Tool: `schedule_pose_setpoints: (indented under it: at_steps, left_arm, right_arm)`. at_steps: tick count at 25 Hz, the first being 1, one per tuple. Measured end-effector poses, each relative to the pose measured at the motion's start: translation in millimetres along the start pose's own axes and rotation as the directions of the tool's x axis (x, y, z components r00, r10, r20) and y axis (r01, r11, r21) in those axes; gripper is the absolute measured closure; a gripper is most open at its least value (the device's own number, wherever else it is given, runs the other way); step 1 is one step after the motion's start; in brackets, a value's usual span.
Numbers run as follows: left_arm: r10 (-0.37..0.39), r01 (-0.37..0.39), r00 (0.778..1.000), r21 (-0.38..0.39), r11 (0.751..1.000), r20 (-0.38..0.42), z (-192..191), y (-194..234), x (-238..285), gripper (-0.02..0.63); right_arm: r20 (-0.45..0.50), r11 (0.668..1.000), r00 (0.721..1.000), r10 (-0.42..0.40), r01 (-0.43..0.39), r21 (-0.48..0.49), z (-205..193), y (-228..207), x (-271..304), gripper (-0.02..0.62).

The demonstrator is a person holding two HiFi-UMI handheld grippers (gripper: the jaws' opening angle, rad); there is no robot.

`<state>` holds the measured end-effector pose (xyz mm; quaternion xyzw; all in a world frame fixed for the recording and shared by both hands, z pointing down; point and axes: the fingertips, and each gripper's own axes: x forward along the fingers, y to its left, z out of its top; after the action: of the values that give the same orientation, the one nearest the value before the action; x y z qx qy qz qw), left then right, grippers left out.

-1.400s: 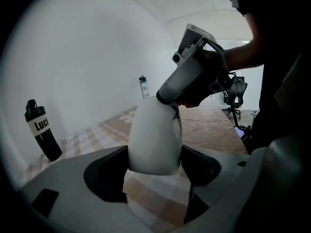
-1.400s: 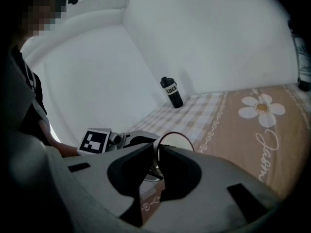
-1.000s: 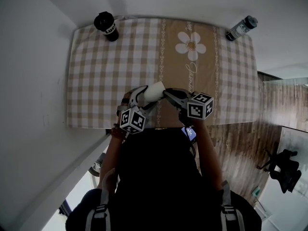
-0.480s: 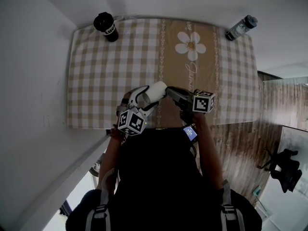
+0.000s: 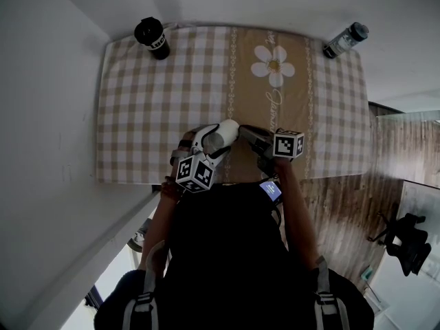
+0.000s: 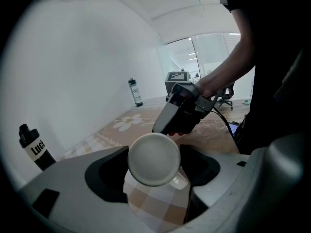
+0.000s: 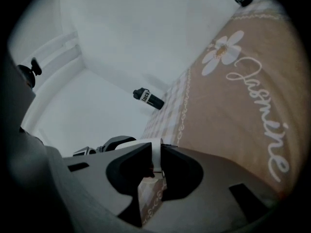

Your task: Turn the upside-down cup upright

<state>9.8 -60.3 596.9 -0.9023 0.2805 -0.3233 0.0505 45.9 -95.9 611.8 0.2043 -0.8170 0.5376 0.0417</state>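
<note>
A white cup (image 5: pixel 218 137) hangs on its side above the near edge of the checked tablecloth (image 5: pixel 137 102), between both grippers. In the left gripper view its round base (image 6: pixel 154 159) faces the camera and fills the gap between the jaws. My left gripper (image 5: pixel 210 144) is shut on the cup's body. My right gripper (image 5: pixel 242 133) comes from the right and pinches the cup's wall (image 7: pixel 155 160) in a narrow gap. Its jaws are opening, and the wall still touches both. The cup's mouth is hidden.
A black bottle (image 5: pixel 152 38) stands at the far left corner of the table. At the far right corner is a clear bottle with a dark cap (image 5: pixel 344 40). A white wall runs along the left side, and wooden floor (image 5: pixel 344 198) lies on the right.
The cup and both grippers have sunk a little towards the table's near edge. The right gripper has rolled, and its marker cube now shows a different face.
</note>
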Motion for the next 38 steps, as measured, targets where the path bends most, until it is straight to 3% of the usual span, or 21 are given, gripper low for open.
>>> schedule_pose_setpoints:
  at_steps: [10,14,20,24,27,30,33,38]
  left_arm:
    - [-0.013,0.014,0.999,-0.033,0.999,0.038,10.8,3.2,11.1,0.262]
    - [-0.004,0.006,0.998,-0.040,0.999,0.059,18.7,3.4,21.0,0.262]
    - [0.019,-0.005,0.994,-0.131,0.991,0.105,24.1,13.5,30.1,0.268]
    - [0.042,0.003,0.984,-0.258,0.966,0.171,25.3,27.1,16.9,0.268]
    - [0.044,0.025,0.977,-0.314,0.949,0.210,15.4,30.7,5.5,0.268]
    - [0.019,0.067,0.968,-0.333,0.940,0.249,12.3,30.1,-6.1,0.294]
    - [0.021,0.091,0.958,-0.376,0.922,0.284,7.7,34.0,-10.6,0.301]
    - [0.040,0.088,0.957,-0.418,0.904,0.287,-0.9,42.3,-8.4,0.288]
  right_arm:
    - [0.000,0.992,0.994,-0.112,0.112,-0.052,9.5,-11.2,1.1,0.538]
    - [-0.001,0.980,0.983,-0.181,0.181,-0.082,8.8,-22.5,-1.1,0.594]
    - [-0.006,0.974,0.979,-0.202,0.201,-0.104,3.1,-25.9,-0.7,0.594]
    - [0.072,0.957,0.978,-0.194,0.205,-0.207,13.1,-14.3,-9.8,0.546]
    - [0.132,0.896,0.972,-0.194,0.231,-0.380,19.5,1.3,-17.7,0.506]
    - [0.152,0.775,0.969,-0.197,0.249,-0.582,17.0,14.6,-17.0,0.457]
    - [0.170,0.667,0.963,-0.211,0.269,-0.695,16.5,21.1,-15.0,0.468]
    - [0.085,0.601,0.962,-0.259,0.229,-0.766,7.0,14.3,-17.5,0.374]
